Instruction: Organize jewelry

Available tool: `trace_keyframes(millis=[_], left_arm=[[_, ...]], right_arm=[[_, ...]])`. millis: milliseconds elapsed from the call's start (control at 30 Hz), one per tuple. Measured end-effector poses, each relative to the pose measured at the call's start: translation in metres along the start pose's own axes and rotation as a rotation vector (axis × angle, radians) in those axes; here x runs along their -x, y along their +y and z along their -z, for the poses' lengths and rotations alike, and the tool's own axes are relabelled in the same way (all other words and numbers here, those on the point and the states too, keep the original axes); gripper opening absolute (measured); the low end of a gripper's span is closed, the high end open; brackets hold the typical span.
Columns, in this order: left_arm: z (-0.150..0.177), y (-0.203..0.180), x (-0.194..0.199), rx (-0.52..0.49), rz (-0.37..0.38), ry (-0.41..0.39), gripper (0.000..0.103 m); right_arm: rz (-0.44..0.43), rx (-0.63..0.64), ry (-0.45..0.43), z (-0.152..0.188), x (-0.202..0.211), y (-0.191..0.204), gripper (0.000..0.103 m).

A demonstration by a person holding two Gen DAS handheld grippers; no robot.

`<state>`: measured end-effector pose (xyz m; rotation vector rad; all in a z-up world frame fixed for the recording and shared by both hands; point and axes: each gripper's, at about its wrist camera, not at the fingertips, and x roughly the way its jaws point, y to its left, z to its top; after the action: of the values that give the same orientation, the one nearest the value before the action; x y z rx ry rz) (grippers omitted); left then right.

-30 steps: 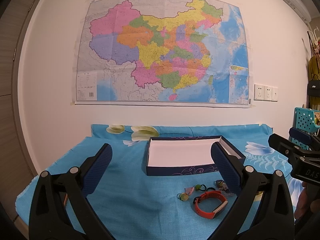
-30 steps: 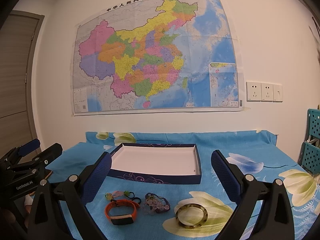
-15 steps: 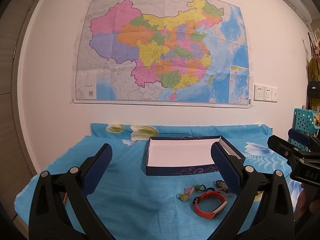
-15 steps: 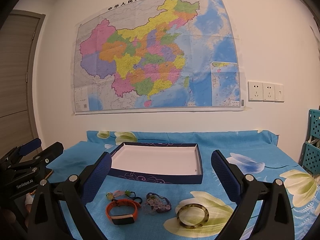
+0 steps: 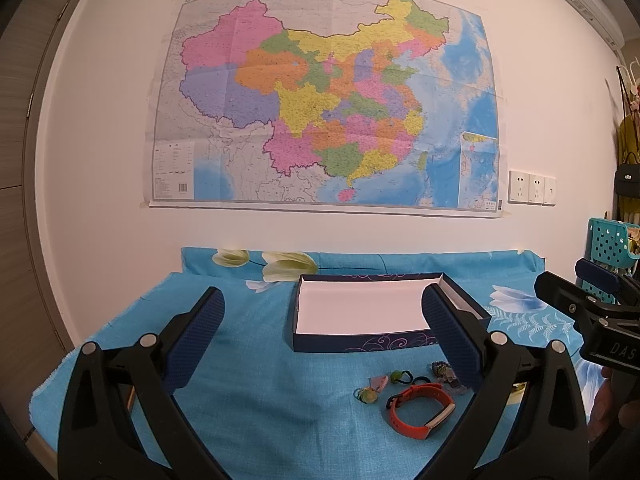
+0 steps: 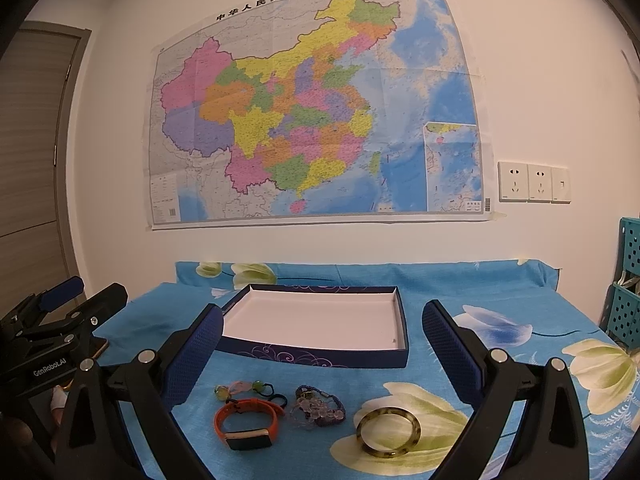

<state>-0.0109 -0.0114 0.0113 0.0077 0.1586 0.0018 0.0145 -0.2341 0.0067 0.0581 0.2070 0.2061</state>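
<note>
A shallow dark blue box (image 6: 316,354) with a white inside stands open on the blue flowered cloth; it also shows in the left wrist view (image 5: 360,342). In front of it lie an orange wristband (image 6: 248,424), a beaded cord with black loops (image 6: 248,390), a purple beaded bracelet (image 6: 318,408) and a green-brown bangle (image 6: 388,432). The orange wristband (image 5: 420,410) and beads (image 5: 380,386) show in the left wrist view too. My right gripper (image 6: 322,340) is open and empty above the jewelry. My left gripper (image 5: 322,334) is open and empty, left of the jewelry.
A large map (image 6: 312,108) hangs on the white wall with sockets (image 6: 532,182) to its right. A teal perforated basket rack (image 6: 626,284) stands at the table's right. A door (image 5: 24,160) is at the left. A phone-like object (image 6: 98,346) lies near the left edge.
Both grippers have barely moved; the right view has shifted very slightly. Nothing was picked up or released.
</note>
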Motion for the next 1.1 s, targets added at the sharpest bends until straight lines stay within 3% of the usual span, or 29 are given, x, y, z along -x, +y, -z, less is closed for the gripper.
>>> trace_keyframes(millis=[900,1100], left_arm=[[0.005,-0.002,-0.002,0.007,0.006,0.009,0.097],[0.014,-0.005,-0.013,0.008,0.038,0.063,0.097]], right_arm=[[0.000,-0.019,0.027,0.000,-0.005,-0.004,0.096],[0.013,-0.029,0.081,0.006,-0.015,-0.014,0.096]])
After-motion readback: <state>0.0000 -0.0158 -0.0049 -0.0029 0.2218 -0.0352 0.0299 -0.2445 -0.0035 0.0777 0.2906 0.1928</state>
